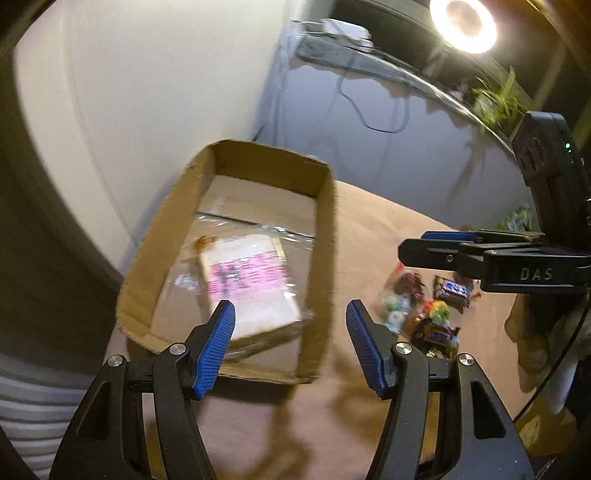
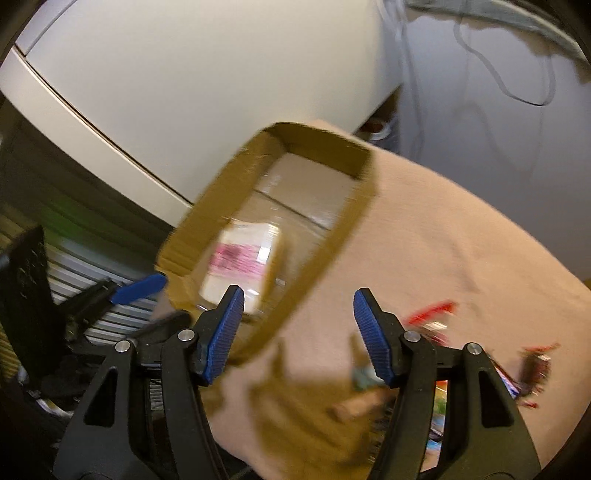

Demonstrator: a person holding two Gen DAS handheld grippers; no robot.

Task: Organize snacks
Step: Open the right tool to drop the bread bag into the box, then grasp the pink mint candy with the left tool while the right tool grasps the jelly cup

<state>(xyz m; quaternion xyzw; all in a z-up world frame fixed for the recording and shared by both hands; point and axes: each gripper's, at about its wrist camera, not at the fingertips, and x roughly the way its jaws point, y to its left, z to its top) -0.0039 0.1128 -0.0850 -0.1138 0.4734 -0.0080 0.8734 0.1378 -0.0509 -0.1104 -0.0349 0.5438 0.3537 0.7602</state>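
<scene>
An open cardboard box (image 1: 325, 236) stands on the tan table, also in the right wrist view (image 2: 207, 218). Inside it lies a clear-wrapped white packet with a pink label (image 1: 251, 284), which also shows from the right wrist (image 2: 240, 258). My left gripper (image 1: 290, 317) is open and empty, just before the box's near right corner. My right gripper (image 2: 298, 302) is open and empty above the table beside the box; it also shows in the left wrist view (image 1: 436, 247), above a small pile of wrapped candies (image 1: 428, 310). Blurred candies (image 2: 436, 317) lie right of its fingers.
A white cabinet (image 1: 147, 92) stands behind the box. A ring lamp (image 1: 467, 22), cables and a green plant (image 1: 498, 96) are at the back right. The table's left edge runs close beside the box, with dark clutter (image 2: 55, 295) below.
</scene>
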